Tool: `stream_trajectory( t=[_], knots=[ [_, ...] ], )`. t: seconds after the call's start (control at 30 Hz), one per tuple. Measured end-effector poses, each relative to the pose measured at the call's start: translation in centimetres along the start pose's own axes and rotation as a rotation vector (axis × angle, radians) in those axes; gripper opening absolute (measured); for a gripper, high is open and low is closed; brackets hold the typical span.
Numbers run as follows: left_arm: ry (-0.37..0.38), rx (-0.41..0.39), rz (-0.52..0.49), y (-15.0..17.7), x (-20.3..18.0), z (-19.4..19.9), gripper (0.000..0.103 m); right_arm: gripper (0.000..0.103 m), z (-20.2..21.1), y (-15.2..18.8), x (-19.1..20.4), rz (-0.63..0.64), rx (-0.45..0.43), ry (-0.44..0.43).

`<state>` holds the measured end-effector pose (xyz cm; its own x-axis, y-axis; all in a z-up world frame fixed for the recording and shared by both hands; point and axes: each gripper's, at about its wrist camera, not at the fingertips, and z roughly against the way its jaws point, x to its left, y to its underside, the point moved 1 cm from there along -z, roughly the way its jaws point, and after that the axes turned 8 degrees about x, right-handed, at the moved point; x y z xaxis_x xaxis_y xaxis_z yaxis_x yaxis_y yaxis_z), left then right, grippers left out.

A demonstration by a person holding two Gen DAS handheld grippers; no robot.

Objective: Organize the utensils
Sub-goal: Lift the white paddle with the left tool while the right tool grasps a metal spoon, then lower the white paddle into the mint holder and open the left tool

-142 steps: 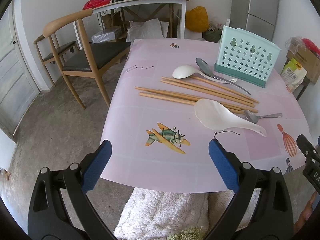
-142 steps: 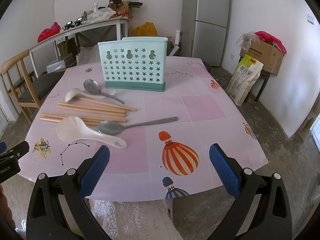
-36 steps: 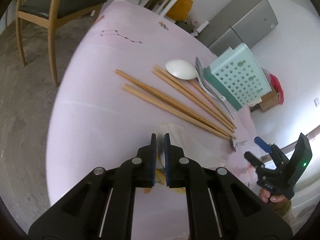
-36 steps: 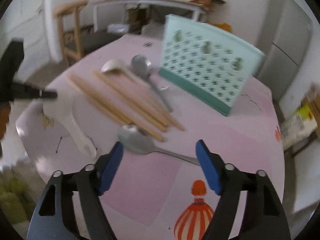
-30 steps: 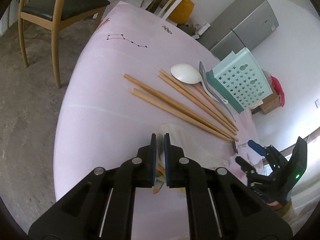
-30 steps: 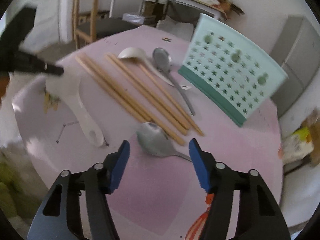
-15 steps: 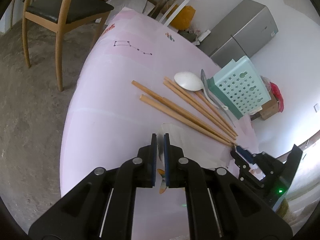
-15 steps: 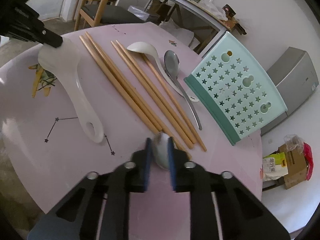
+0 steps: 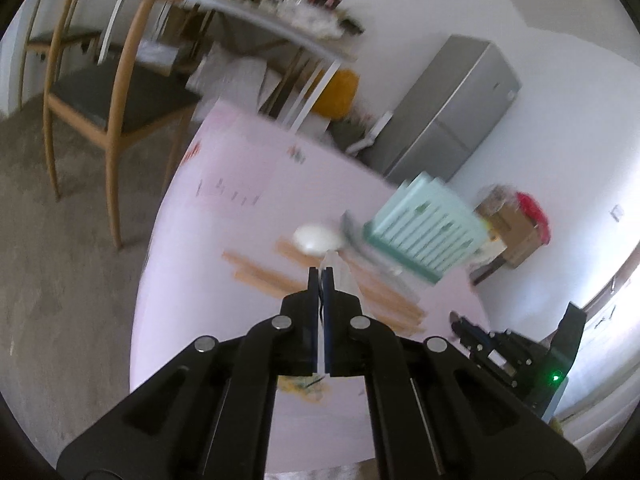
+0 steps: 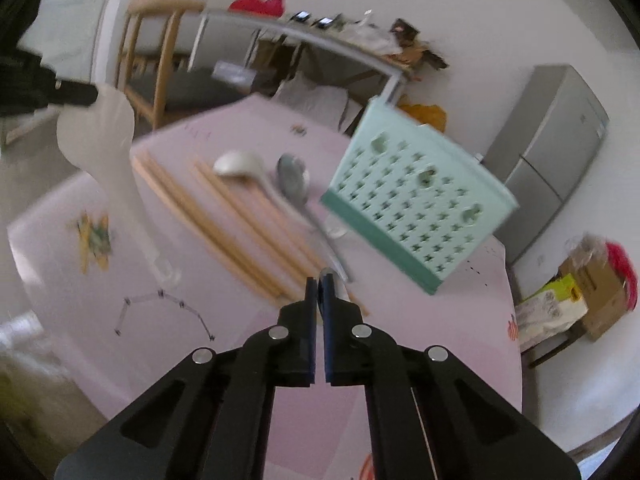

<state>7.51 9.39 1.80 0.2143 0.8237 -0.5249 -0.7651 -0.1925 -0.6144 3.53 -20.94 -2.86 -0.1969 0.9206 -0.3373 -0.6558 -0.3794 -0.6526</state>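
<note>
So both tongs are clamped shut, left gripper (image 9: 320, 270) pinching the light, slick rice paddle (image 10: 105, 140) by its blade above the table (image 10: 400, 312), right gripper (image 10: 319, 278) nipping the metal spoon's (image 10: 329, 273) bowl, wobbly holds both.

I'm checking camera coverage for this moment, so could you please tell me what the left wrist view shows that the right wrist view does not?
Only the left wrist view shows the right tool from outside, low at the right edge. Only the right wrist view shows the white rice paddle whole, hanging lifted from the left tool, and the star cut-outs of the utensil holder. Both show the pink table, chopsticks, white soup spoon, wooden chair and fridge.
</note>
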Motion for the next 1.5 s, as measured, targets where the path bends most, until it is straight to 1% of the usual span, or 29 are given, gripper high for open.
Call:
stream_trajectory(
  t=[0.1, 0.2, 0.27, 0.37, 0.43, 0.47, 0.57, 0.63, 0.67, 0.8, 0.87, 1.0, 1.07, 1.17, 1.2, 1.27, 1.3, 1.33, 1.4, 1.43, 1.5],
  knots=[
    [0.022, -0.067, -0.050, -1.7, -2.1, 1.5, 0.000, 0.002, 1.5, -0.5, -2.2, -0.092, -0.035, -0.027],
    [0.041, -0.139, -0.108, -4.3, -4.4, 2.8, 0.000, 0.002, 3.0, -0.7, -4.2, -0.187, -0.078, -0.048],
    [0.059, -0.191, -0.153, -6.7, -6.3, 3.3, 0.000, 0.003, 3.9, -0.6, -5.4, -0.253, -0.109, -0.061],
    [0.070, -0.267, -0.226, -10.5, -9.3, 3.6, 0.000, 0.002, 4.7, -0.3, -6.6, -0.310, -0.142, -0.065],
    [0.071, -0.293, -0.273, -12.4, -11.4, 3.3, 0.000, 0.003, 5.1, -0.1, -7.3, -0.343, -0.156, -0.080],
    [0.061, -0.293, -0.313, -13.7, -12.9, 2.4, 0.000, 0.003, 5.1, 0.0, -7.6, -0.353, -0.160, -0.086],
    [0.016, -0.269, -0.385, -15.5, -15.8, 0.0, 0.000, 0.003, 5.1, 0.4, -8.4, -0.381, -0.171, -0.103],
    [-0.047, -0.239, -0.446, -16.3, -17.8, -2.8, 0.000, 0.003, 5.0, 0.8, -9.1, -0.402, -0.182, -0.120],
    [-0.072, -0.231, -0.467, -16.4, -18.5, -3.8, 0.000, 0.003, 5.1, 1.0, -9.6, -0.412, -0.187, -0.128],
    [-0.219, -0.156, -0.573, -16.7, -21.1, -9.3, 0.000, 0.003, 5.2, 2.1, -10.6, -0.447, -0.204, -0.155],
    [-0.269, -0.114, -0.610, -16.4, -21.8, -11.4, 0.000, 0.003, 5.1, 2.7, -11.2, -0.466, -0.215, -0.172],
    [-0.362, -0.067, -0.679, -15.8, -23.4, -14.2, 0.000, 0.003, 5.0, 3.7, -12.4, -0.493, -0.233, -0.200],
    [-0.396, -0.038, -0.694, -15.6, -24.1, -15.4, 0.000, 0.002, 5.0, 4.3, -12.9, -0.509, -0.242, -0.229],
    [-0.411, 0.013, -0.675, -16.0, -24.6, -17.1, 0.001, 0.002, 5.0, 5.0, -13.7, -0.531, -0.259, -0.274],
    [-0.411, 0.024, -0.664, -16.0, -24.7, -17.4, 0.001, 0.002, 5.0, 5.2, -14.0, -0.539, -0.267, -0.290],
    [-0.384, 0.065, -0.617, -16.6, -24.5, -18.5, 0.002, 0.002, 4.9, 5.6, -14.8, -0.561, -0.282, -0.332],
    [-0.370, 0.076, -0.592, -16.7, -24.4, -18.6, 0.004, 0.002, 4.8, 5.7, -15.1, -0.570, -0.286, -0.349],
    [-0.355, 0.089, -0.557, -16.6, -24.3, -18.7, 0.007, 0.002, 4.6, 5.8, -15.7, -0.585, -0.291, -0.378],
    [-0.318, 0.107, -0.478, -16.7, -23.7, -18.7, 0.030, 0.002, 4.4, 6.1, -16.7, -0.607, -0.297, -0.417],
    [-0.300, 0.104, -0.439, -16.9, -23.4, -18.5, 0.033, 0.002, 4.3, 6.2, -17.3, -0.619, -0.299, -0.437],
    [-0.284, 0.099, -0.400, -16.9, -22.9, -18.2, 0.034, 0.002, 4.2, 6.2, -18.2, -0.629, -0.305, -0.461]
  ],
)
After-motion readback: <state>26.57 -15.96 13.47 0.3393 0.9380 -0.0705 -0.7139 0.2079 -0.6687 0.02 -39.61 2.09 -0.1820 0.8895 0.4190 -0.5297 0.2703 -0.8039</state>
